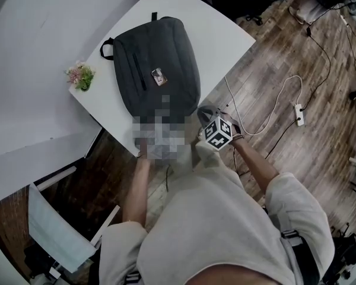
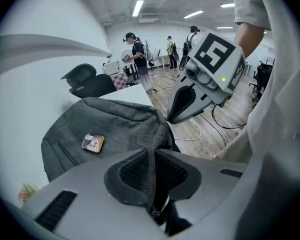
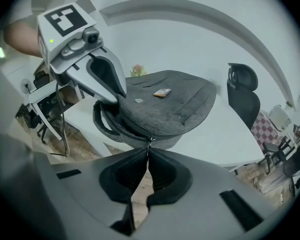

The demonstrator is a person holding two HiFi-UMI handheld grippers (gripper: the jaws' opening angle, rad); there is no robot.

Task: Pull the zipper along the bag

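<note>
Right gripper view: right gripper (image 3: 148,156) pinches the small zipper pull (image 3: 150,142); left gripper (image 2: 152,159) clamps the soft, floppy bag (image 2: 115,124) fabric. Cloth will likely bunch, so anchor close and pull steadily.

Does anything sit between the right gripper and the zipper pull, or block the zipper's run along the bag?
Nothing visible. The right gripper is shut on the zipper pull at the near edge of the backpack; the left gripper pinches fabric beside it.

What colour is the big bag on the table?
Dark grey. The bag shows best in the head view.
</note>
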